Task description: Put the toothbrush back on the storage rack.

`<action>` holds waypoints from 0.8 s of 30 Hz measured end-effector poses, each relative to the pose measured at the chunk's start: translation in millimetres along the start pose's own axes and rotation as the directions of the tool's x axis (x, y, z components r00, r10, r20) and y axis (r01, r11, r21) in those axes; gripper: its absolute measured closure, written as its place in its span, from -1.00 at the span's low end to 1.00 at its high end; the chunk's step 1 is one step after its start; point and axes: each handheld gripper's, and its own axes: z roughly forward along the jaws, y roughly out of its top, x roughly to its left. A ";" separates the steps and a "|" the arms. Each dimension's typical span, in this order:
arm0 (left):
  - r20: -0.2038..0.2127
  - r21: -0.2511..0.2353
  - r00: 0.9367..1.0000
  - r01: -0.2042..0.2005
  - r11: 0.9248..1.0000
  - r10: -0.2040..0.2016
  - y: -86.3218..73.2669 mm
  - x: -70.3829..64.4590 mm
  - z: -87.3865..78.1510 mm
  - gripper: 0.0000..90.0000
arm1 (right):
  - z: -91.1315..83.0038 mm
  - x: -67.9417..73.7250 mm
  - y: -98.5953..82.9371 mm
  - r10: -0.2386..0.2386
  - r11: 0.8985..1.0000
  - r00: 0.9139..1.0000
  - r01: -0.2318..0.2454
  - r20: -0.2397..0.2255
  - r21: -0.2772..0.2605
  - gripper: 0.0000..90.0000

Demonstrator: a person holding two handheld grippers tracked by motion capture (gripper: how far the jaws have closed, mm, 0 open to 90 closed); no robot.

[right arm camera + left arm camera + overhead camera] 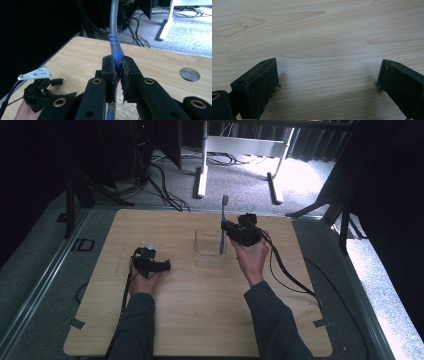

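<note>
Over clear box point(209, 251), toothbrush point(223, 224) between right tongs point(226, 231).

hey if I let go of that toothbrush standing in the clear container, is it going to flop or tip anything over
The toothbrush looks stiff, held upright without bending, so flopping seems unlikely. Released by the right gripper, it would probably lean onto the rim. The clear container looks light and thin-walled, so the long handle above it might nudge or tip it.

A toothbrush point(223, 227) stands in the container point(209, 251) mid-table point(200, 320), left gripper point(165, 265) to its left.
</note>
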 end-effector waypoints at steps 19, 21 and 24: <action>0.000 0.000 1.000 0.001 1.000 -0.001 0.0 -0.1 0.0 -0.92 | 7.9 -4.3 1.8 -0.016 0.999 0.999 0.018 0.035 -0.042 0.81; 0.000 -0.001 1.000 0.001 1.000 -0.001 0.0 -0.1 0.1 -0.92 | 9.2 -4.6 1.8 -0.019 0.999 0.999 0.021 0.037 -0.045 0.81; 0.000 0.000 1.000 0.001 1.000 -0.001 0.0 -0.1 0.0 -0.92 | 11.4 -4.6 1.3 -0.025 0.998 0.999 0.027 0.040 -0.051 0.81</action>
